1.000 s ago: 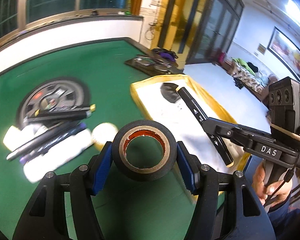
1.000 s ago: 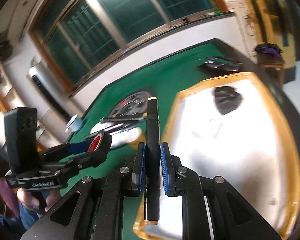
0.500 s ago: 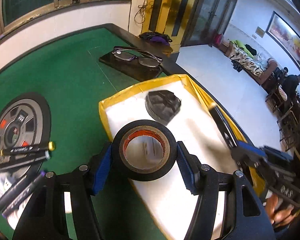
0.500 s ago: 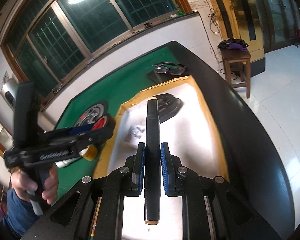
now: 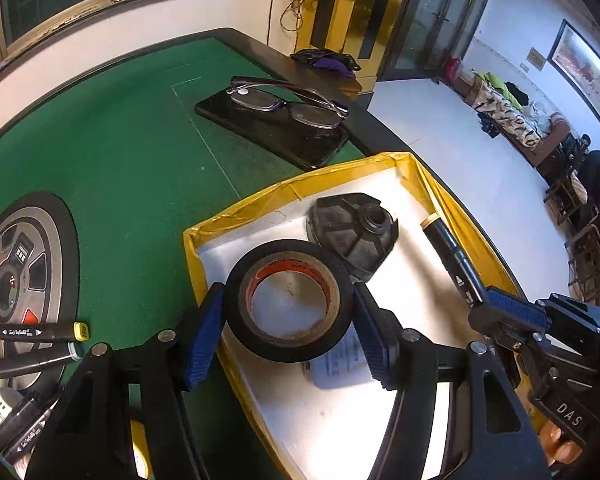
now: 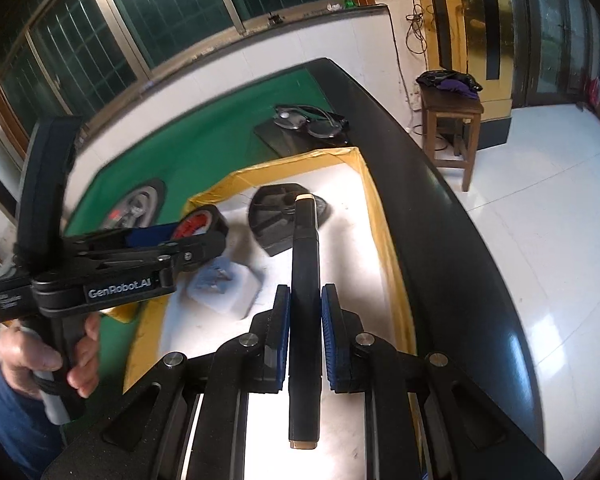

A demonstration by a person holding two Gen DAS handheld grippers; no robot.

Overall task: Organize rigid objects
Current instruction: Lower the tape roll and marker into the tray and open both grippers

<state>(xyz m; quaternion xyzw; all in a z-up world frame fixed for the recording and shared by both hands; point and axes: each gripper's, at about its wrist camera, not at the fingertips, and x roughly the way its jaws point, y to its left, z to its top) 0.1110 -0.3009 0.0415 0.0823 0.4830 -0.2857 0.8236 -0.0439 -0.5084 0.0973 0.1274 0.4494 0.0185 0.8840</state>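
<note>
Crowding tray: black filter part, clear packet.

**Materials and surface finishes on the table**

Matt green felt covers the table, edged by a glossy black rim. The tray has glossy yellow tape walls and a white floor. The tape roll is smooth black (cardboard core). Phone: glossy; marker: matt plastic.

Tape roll, marker carried over tray.
</note>
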